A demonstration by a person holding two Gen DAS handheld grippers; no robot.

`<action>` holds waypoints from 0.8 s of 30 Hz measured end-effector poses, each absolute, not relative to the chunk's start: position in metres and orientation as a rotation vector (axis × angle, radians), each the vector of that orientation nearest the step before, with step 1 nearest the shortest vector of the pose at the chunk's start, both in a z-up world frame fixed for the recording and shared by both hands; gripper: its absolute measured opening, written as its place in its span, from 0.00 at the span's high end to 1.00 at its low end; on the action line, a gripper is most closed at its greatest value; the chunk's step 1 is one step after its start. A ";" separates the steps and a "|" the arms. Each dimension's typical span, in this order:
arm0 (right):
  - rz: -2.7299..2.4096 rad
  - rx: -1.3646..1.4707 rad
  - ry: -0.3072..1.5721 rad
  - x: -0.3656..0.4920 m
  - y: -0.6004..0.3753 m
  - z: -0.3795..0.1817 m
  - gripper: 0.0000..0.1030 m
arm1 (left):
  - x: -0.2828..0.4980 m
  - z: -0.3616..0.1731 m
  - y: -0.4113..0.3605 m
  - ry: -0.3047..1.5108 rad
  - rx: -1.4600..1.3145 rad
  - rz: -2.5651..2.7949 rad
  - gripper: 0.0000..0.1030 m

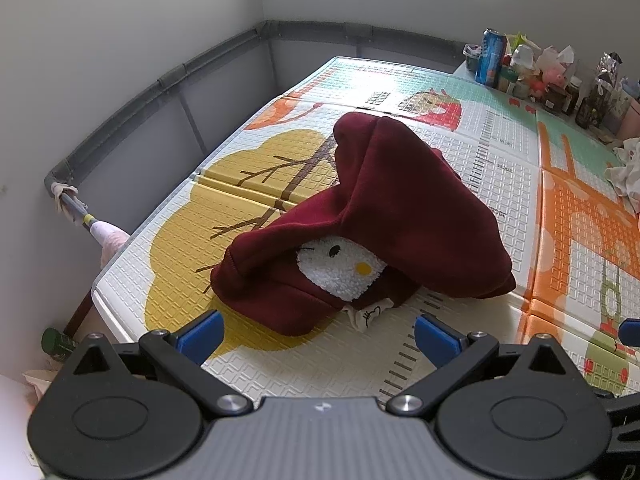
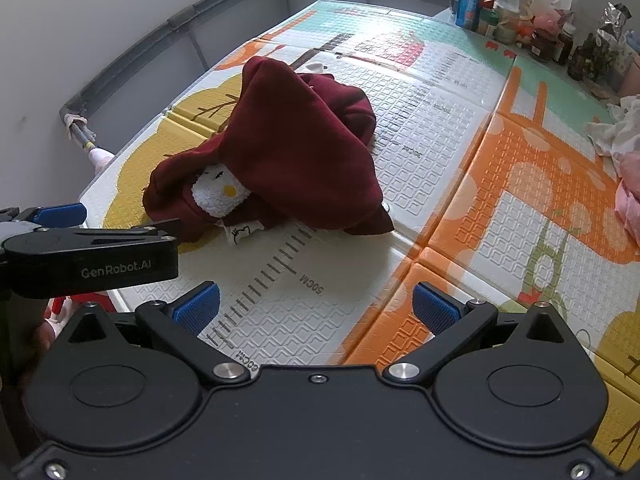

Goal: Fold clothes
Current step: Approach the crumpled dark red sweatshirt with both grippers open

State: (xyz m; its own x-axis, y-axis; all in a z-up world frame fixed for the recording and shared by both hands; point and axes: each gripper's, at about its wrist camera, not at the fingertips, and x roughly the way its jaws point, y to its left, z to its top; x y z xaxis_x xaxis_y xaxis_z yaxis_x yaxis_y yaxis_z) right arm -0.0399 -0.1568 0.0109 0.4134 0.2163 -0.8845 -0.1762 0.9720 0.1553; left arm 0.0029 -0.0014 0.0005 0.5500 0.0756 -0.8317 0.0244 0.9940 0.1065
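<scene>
Though the task asks for folded clothes, the sweater [image 1: 400, 216] lies in a crumpled maroon heap on the mat [image 1: 500, 168], humped high at the far end, its white cat patch [image 1: 340, 272] half covered by an overhanging flap and a small tag [image 1: 370, 314] poking out at the near edge. Left claw [image 1: 318, 334] sits just short of that near edge, jaws spread wide, holding nothing. Right claw [image 2: 316, 306] hangs further back over bare mat, equally wide open, also empty, well apart from the cloth. Left claw body intrudes at the left of the right view. More laundry [image 2: 616, 132] is heaped at the right edge; bottles and cans [image 1: 532, 72] crowd the far corner. Risks, as judged: the fabric looks thick and layered, so a pinch at the near hem could catch two layers and drag the whole lump instead of opening it; a lift from one side alone could twist it; hidden sleeves may stay trapped underneath.
</scene>
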 end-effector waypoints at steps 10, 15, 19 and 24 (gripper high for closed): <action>0.217 0.022 1.127 -0.032 -0.151 0.010 0.00 | 0.010 -0.002 -0.006 1.010 0.114 0.029 0.00; 0.214 0.025 1.136 -0.031 -0.153 0.009 0.00 | 0.010 -0.003 -0.011 1.014 0.136 0.025 0.00; 0.211 0.034 1.140 -0.030 -0.158 0.009 0.00 | 0.011 -0.003 -0.014 1.021 0.145 0.016 0.00; 0.205 0.037 1.147 -0.029 -0.159 0.009 0.00 | 0.012 -0.003 -0.016 1.027 0.152 0.009 0.00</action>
State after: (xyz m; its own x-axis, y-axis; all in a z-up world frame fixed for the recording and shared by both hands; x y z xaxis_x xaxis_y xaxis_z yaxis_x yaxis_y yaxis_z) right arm -0.0292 -0.1593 0.0087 0.3948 0.1806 -0.9008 -0.1424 0.9807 0.1341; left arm 0.0120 -0.0157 -0.0029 0.5184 0.0783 -0.8516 0.0641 0.9894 0.1299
